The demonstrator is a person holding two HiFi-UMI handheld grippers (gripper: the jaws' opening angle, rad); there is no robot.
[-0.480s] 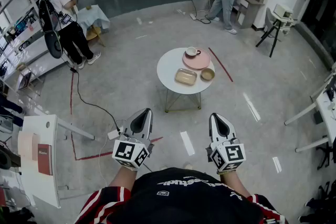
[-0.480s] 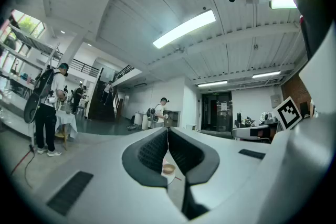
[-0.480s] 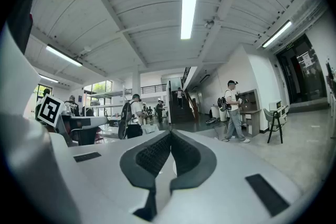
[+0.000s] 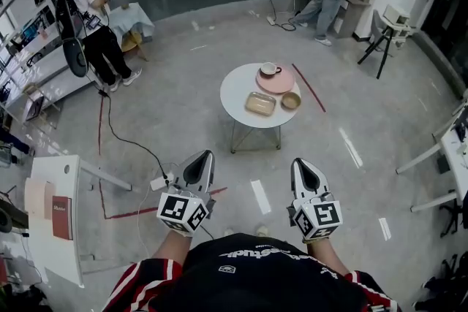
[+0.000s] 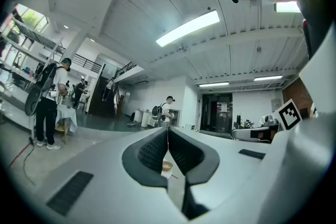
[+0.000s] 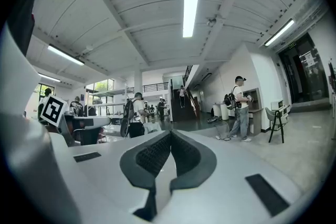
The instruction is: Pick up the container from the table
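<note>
On the round table (image 4: 235, 95), the container (image 4: 259, 105) is lying well apart from both grippers: 1 o'clock of the left gripper (image 4: 200, 161), 11 o'clock of the right gripper (image 4: 303, 166). Both are hovering closed, empty.

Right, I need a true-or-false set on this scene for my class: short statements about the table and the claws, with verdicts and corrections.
1. The left claw holds the container. False: it is shut and empty; the container lies on the round table.
2. The cup stands on the pink plate. True.
3. The right claw is wide open. False: it is shut.
4. A small bowl sits beside the container. True.
</note>
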